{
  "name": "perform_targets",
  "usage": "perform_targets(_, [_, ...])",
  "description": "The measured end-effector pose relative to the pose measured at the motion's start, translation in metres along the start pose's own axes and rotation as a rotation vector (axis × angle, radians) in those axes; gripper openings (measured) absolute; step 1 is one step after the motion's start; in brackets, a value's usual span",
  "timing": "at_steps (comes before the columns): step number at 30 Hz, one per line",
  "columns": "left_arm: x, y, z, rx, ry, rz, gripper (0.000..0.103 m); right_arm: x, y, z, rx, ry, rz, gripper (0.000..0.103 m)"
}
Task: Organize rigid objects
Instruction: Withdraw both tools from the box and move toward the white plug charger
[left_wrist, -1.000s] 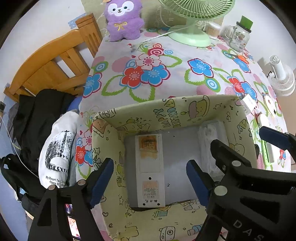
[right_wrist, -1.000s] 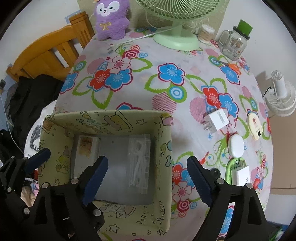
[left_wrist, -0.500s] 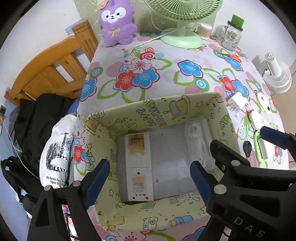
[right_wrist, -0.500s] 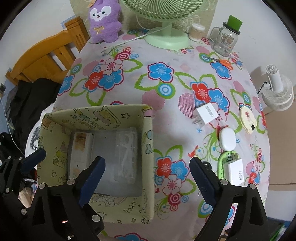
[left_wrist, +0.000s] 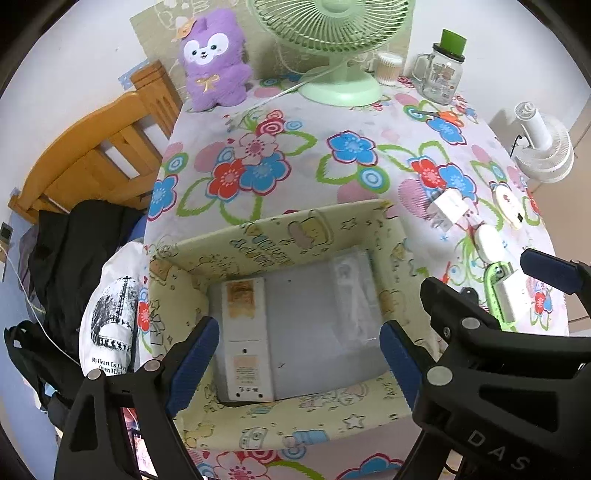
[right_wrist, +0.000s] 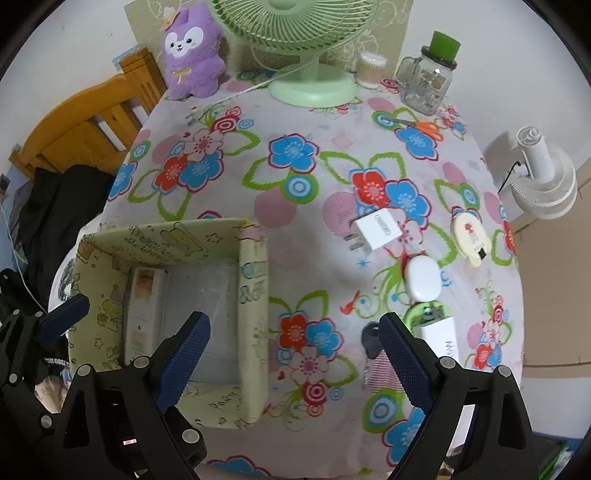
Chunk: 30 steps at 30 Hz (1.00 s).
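A yellow patterned storage box (left_wrist: 295, 236) is seen on the flowered tablecloth (right_wrist: 295, 122), directly below and ahead of the left gripper (left_wrist: 297, 354). Inside it, a long white box (left_wrist: 245, 332) lies flat along the wall nearest that gripper's left finger, and a clear plastic packet (left_wrist: 354, 295) lies against the opposite wall; grey floor is visible between them. The left gripper is held wide open above the box, with nothing between its blue pads.

The right gripper (right_wrist: 293, 354) is likewise spread wide and empty, positioned over the box's right wall and the cloth beside it. Ahead of its right finger, several loose items are laid on the cloth: a white plug adapter (right_wrist: 376, 232), a white oval case (right_wrist: 423, 278) nearer the finger, a cream round gadget (right_wrist: 471, 236) further right, and a green-edged white device (right_wrist: 439, 328) just beside the fingertip. A dark key (right_wrist: 370, 341) is partly hidden by that finger.

At the far edge of the table, a green desk fan (right_wrist: 306, 48), a purple plush toy (right_wrist: 192, 51) and a glass mug jar with a green lid (right_wrist: 428, 77) are set. A white fan (right_wrist: 543, 177) stands off the table to the right, and a wooden chair (left_wrist: 96, 155) to the left.
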<state>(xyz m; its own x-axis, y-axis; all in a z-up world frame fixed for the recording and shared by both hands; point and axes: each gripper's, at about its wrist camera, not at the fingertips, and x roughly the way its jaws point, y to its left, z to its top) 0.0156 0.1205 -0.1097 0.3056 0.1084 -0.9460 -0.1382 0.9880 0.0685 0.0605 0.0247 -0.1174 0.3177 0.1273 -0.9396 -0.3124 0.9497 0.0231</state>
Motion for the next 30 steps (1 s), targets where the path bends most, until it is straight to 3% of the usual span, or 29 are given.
perform_targets(30, [-0.032, -0.07, 0.018, -0.003, -0.048, 0.0, 0.091, -0.033, -0.076, 0.003, -0.007, -0.05, 0.023, 0.094])
